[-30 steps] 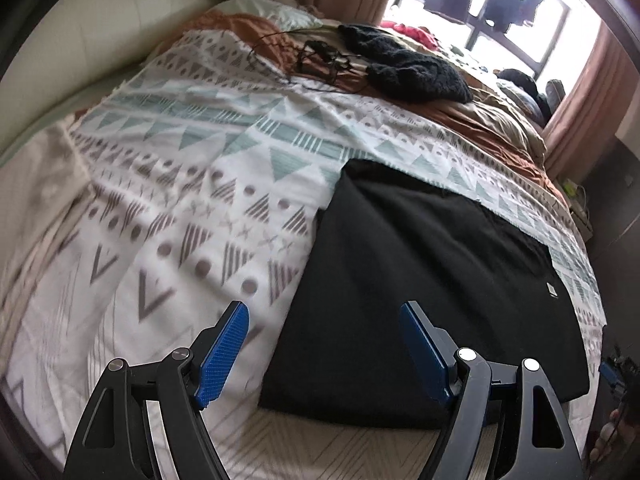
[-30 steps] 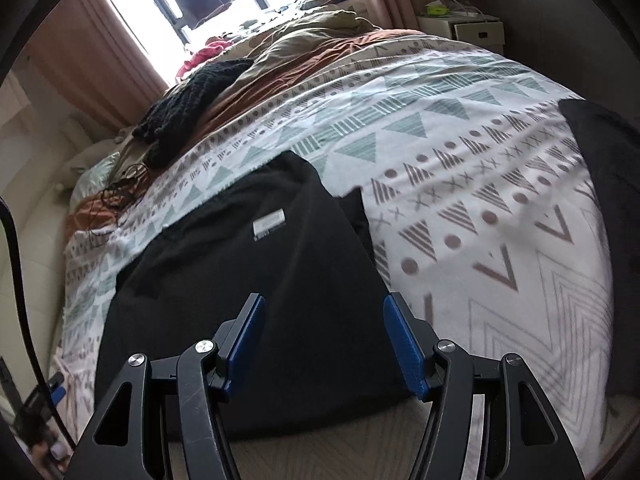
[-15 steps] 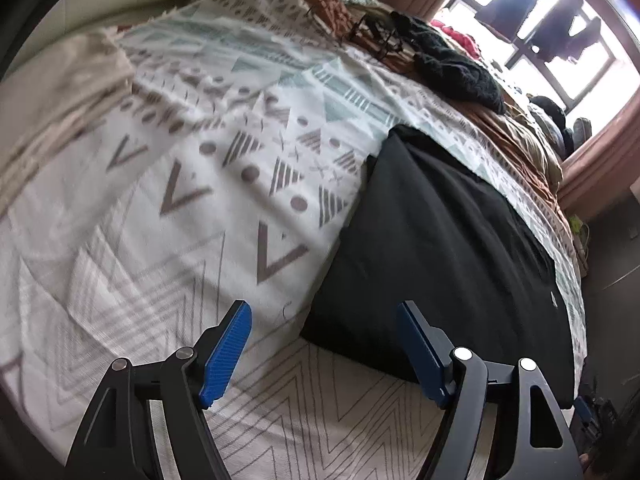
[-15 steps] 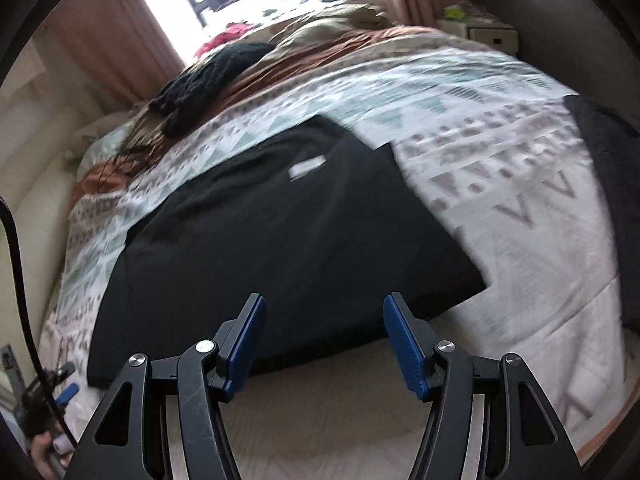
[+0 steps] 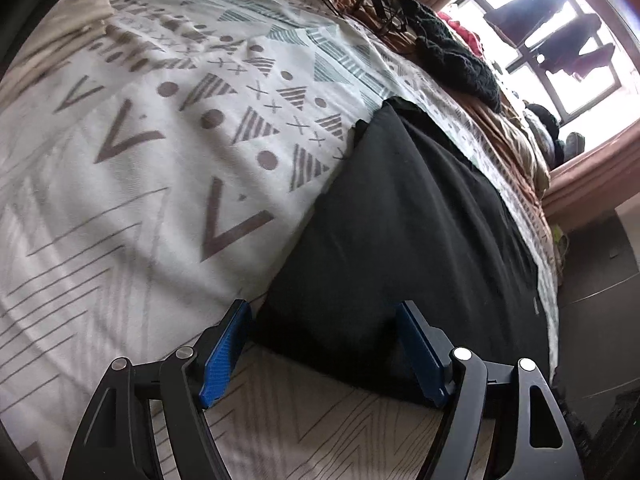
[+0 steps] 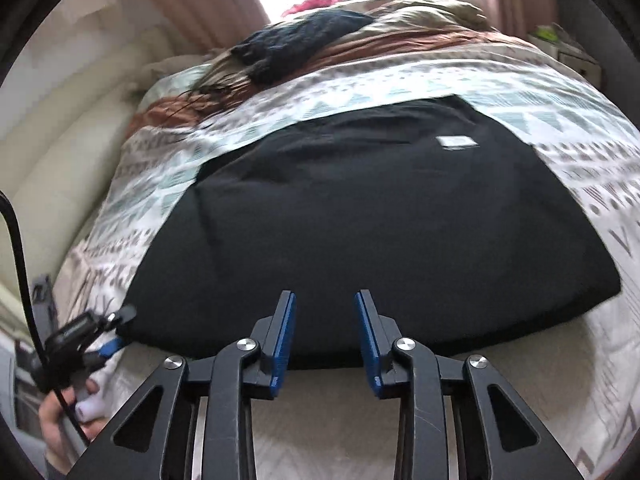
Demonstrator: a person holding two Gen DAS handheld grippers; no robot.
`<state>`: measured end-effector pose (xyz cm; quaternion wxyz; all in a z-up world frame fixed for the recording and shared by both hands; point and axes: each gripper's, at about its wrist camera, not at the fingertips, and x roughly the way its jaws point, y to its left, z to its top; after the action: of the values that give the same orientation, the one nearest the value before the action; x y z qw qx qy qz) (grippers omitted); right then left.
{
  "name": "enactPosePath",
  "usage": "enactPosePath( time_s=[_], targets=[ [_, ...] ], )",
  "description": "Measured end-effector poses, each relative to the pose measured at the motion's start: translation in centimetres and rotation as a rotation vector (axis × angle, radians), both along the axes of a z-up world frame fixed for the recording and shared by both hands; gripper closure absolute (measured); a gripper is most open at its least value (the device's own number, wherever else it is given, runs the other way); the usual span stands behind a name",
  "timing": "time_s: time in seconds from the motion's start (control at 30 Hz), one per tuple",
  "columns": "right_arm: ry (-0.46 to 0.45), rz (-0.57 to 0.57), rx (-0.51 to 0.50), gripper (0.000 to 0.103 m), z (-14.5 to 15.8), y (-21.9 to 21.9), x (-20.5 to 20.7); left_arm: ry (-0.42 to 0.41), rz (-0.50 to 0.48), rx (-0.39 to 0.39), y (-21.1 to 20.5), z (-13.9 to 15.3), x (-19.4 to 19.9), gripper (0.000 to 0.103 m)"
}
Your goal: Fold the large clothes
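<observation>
Moved: both your grippers have come in low on the near hem of the garment (image 6: 360,216); a second back they looked across the bed from higher up.
Garment: black, already folded to a broad slab, flat on the patterned blanket (image 5: 152,152), white label (image 6: 458,142) up, near hem along the bed's front edge.
Right gripper (image 6: 325,332): it has slid along the hem toward the middle. Jaws closing, much narrower than a second ago, with a gap left between the blue pads. Hem sits at the tips; nothing pinched that you can see.
Left gripper (image 5: 324,344): it has dropped and rolled onto the near left corner. Jaws wide apart, corner lying between them, pads not pressing it. The right view shows it at that same corner, your hand (image 6: 64,412) behind it.
Meaning: looks like you are setting up a two-point pinch on the near hem for the next fold, away from you toward the window.
Watch: right jaws may close on the top layer only, or on the blanket as well.
Outward: dark knit (image 5: 460,60) and cable tangle (image 5: 372,0) lie well beyond, clear of the fold path.
</observation>
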<state>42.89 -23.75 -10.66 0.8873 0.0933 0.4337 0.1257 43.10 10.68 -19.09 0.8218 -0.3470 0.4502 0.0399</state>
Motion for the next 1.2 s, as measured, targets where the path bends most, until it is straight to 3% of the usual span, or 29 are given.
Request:
enactPosePath(
  time_s=[0.17, 0.37, 0.63, 0.97, 1.2],
  targets=[
    [0.041, 0.057, -0.025, 0.086, -1.5, 1.9, 0.6, -0.027, 0.002, 0.016, -0.9, 0.2, 0.1, 0.029],
    [0.127, 0.071, -0.108, 0.089, -4.2, 3.3, 2.0, -0.026, 0.023, -0.024, -1.4, -0.2, -1.0, 0.048],
    [0.114, 0.037, -0.13, 0.09, -4.3, 3.9, 3.8, -0.03, 0.087, 0.001, -1.1, -0.2, -0.5, 0.062],
    [0.121, 0.006, -0.18, 0.093, -5.0, 3.8, 9.4, -0.03, 0.102, 0.057, -1.4, -0.1, -0.4, 0.065],
    [0.137, -0.009, -0.145, 0.093, -5.0, 3.5, 13.4, -0.03, 0.132, 0.061, -1.6, -0.1, -0.5, 0.065]
  ],
)
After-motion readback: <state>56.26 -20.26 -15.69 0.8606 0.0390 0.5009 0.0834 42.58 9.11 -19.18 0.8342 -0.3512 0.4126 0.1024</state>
